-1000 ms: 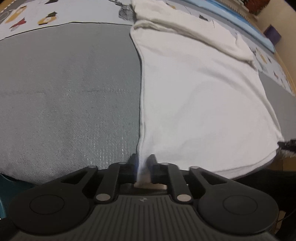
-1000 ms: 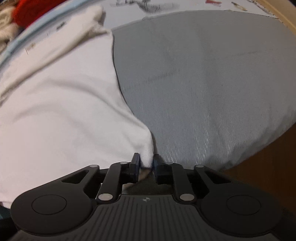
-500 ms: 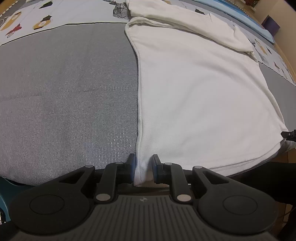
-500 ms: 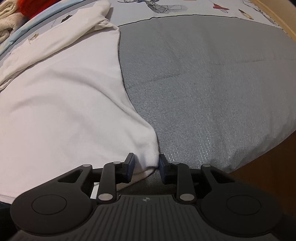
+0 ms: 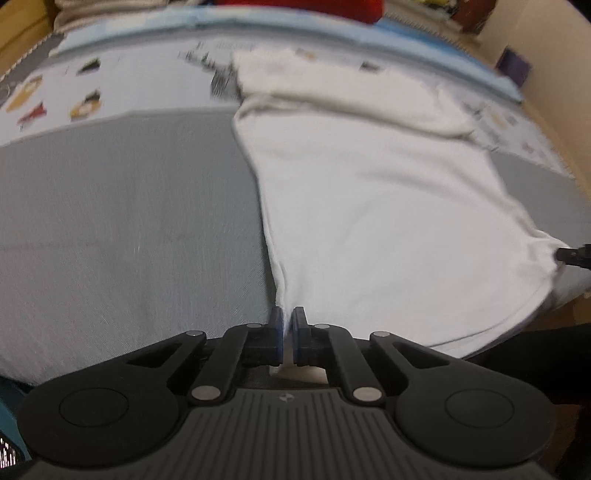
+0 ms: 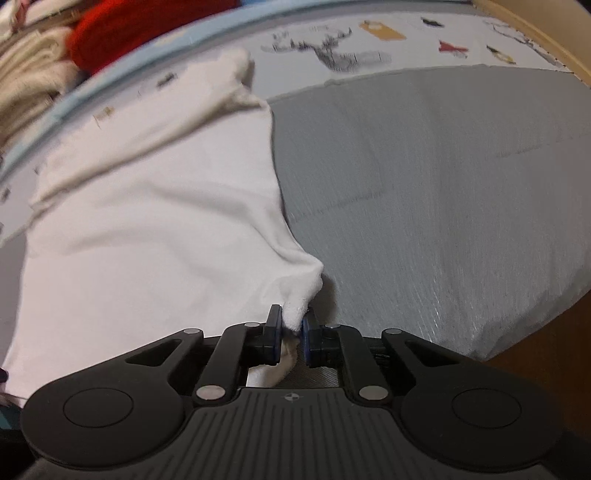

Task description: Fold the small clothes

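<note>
**Both tongs pinched on the near corners of the white garment**

Left wrist view: my left tongs (image 5: 287,325) had just closed narrow, and the near left corner of the white garment (image 5: 388,229) was clamped between the blue pads. From that pinch the cloth's left edge ran away from me in a taut ridge. The rest of the garment lay spread over the grey mat (image 5: 122,229), with a folded-over sleeve (image 5: 354,107) across its far end. Beyond it I saw a pale printed cover (image 5: 122,81). At the right margin, the tip of the right tongs (image 5: 574,254) touched the garment's other near corner.

Right wrist view: my right tongs (image 6: 292,325) had also just closed, gripping the garment's (image 6: 147,229) near right corner, which bunched into a small peak above the pads, a tail of fabric hanging below them. The grey mat (image 6: 443,206) stretched off to the right. At the far left sat a red item (image 6: 147,26) and a beige textile (image 6: 29,70), both blurred.
</note>
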The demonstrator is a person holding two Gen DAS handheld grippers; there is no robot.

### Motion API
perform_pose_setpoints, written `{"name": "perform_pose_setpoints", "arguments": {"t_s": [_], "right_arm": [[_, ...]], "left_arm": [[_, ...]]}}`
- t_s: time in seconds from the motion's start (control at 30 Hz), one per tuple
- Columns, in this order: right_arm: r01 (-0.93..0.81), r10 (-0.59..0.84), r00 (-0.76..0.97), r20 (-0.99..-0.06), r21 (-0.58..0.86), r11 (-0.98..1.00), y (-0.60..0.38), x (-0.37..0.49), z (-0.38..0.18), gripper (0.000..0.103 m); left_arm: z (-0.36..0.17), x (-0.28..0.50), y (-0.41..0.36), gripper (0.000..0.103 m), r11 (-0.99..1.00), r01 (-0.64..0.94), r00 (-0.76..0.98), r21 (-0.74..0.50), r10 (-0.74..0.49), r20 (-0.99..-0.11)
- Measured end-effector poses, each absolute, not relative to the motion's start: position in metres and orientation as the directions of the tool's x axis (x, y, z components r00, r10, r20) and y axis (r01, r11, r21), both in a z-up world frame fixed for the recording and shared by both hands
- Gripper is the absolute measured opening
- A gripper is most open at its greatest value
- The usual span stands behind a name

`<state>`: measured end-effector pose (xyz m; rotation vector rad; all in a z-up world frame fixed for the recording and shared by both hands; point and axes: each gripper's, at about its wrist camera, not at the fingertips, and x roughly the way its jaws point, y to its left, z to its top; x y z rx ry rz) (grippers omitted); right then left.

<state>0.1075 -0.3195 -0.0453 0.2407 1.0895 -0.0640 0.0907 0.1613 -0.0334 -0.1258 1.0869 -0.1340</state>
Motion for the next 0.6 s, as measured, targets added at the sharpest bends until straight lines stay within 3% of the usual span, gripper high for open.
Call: {"name": "perform_pose_setpoints", "arguments": {"t_s": [0.2, 0.4, 0.5, 0.6], "right_arm": [[0.067, 0.164, 0.599, -0.784, 0.254, 0.965, -0.321, 0.084, 0.015, 0.009], [-0.015, 0.3, 0.726, -0.619, 0.421, 0.907, -0.346, 0.02, 0.101, 0.009], [-0.029, 0.307, 0.772, -0.556, 0.452, 0.891, -0.36, -0.002, 0.121, 0.009], [-0.011, 0.288, 0.78, -0.556, 0.448, 0.894, -0.363, 0.009, 0.116, 0.009]], "left_arm": [[0.041, 0.044, 0.168, 0.003, 0.964, 0.102, 0.586, -0.247, -0.259, -0.768], [0.11, -0.021, 0.196, 0.002, 0.921, 0.096, 0.709, -0.377, -0.329, -0.624], [0.106, -0.011, 0.204, 0.0, 0.919, 0.053, 0.714, -0.39, -0.308, -0.629], [0.085, 0.023, 0.209, 0.0, 0.942, -0.022, 0.684, -0.335, -0.231, -0.692]]}}
